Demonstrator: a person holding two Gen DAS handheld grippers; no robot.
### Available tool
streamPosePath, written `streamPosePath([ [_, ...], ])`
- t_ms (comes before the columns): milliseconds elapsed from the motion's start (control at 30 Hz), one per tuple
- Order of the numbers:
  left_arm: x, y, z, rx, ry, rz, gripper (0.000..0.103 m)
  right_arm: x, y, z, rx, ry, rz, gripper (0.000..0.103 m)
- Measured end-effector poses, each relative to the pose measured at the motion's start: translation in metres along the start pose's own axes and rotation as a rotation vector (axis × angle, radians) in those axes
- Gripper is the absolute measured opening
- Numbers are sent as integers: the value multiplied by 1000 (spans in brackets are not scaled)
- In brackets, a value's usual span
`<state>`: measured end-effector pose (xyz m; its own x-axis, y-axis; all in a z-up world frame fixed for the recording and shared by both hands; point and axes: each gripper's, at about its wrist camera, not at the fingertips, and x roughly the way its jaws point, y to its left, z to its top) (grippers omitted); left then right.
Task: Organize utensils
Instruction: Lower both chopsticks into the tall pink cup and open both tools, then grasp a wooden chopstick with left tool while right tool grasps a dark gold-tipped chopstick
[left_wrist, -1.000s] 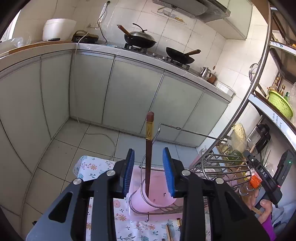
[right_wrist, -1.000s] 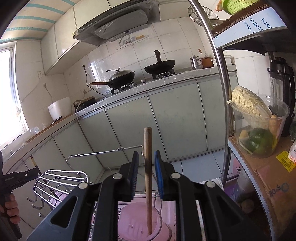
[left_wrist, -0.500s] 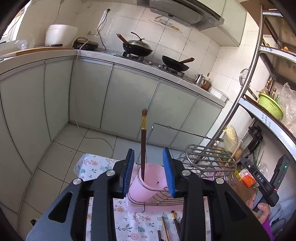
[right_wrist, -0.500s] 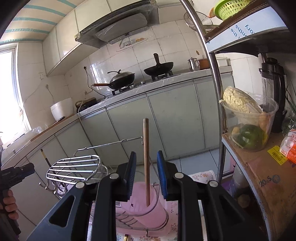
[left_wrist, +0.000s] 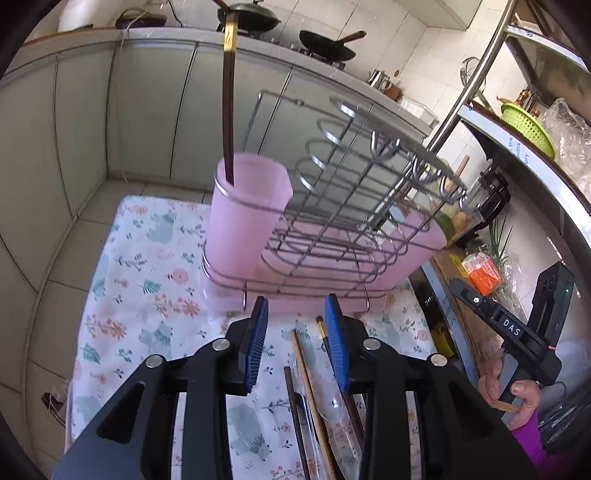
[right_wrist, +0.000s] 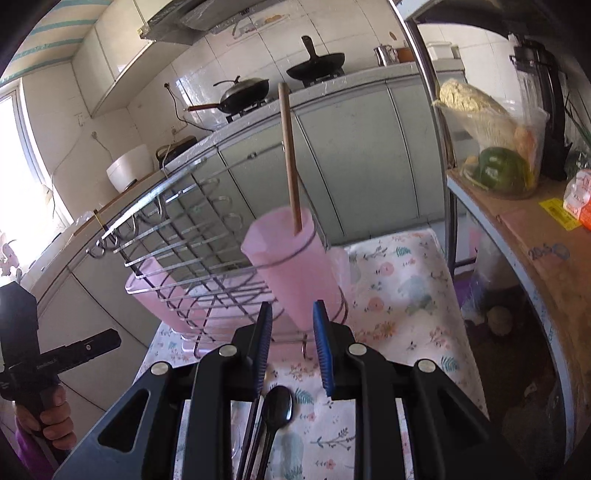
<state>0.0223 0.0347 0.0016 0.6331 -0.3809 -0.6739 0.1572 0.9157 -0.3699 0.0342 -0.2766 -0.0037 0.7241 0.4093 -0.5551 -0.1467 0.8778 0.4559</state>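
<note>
Your left gripper and right gripper both stand released, holding nothing; one chopstick stands in each pink cup.

Left gripper and right gripper: fingers parted, empty, angled downward.

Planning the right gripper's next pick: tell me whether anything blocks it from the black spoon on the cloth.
Nothing visible does. The right gripper hangs open just above the black spoon, which lies bare on the floral cloth beside dark chopsticks; the pink cup stands beyond.
</note>
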Motion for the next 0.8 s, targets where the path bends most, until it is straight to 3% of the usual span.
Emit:
streamPosePath([
  [133, 23, 2, -17, -12, 77, 4, 32, 14, -12, -19, 46, 95, 14, 22],
  [400, 58, -1, -39, -31, 192, -8, 31, 32, -25, -43, 104, 189, 33, 22],
  [567, 77, -5, -45, -39, 247, -22, 25, 43, -24, -52, 101, 243, 55, 22],
  [800, 97, -26, -46, 15, 276, -10, 23, 56, -17, -62, 88, 290, 80, 22],
])
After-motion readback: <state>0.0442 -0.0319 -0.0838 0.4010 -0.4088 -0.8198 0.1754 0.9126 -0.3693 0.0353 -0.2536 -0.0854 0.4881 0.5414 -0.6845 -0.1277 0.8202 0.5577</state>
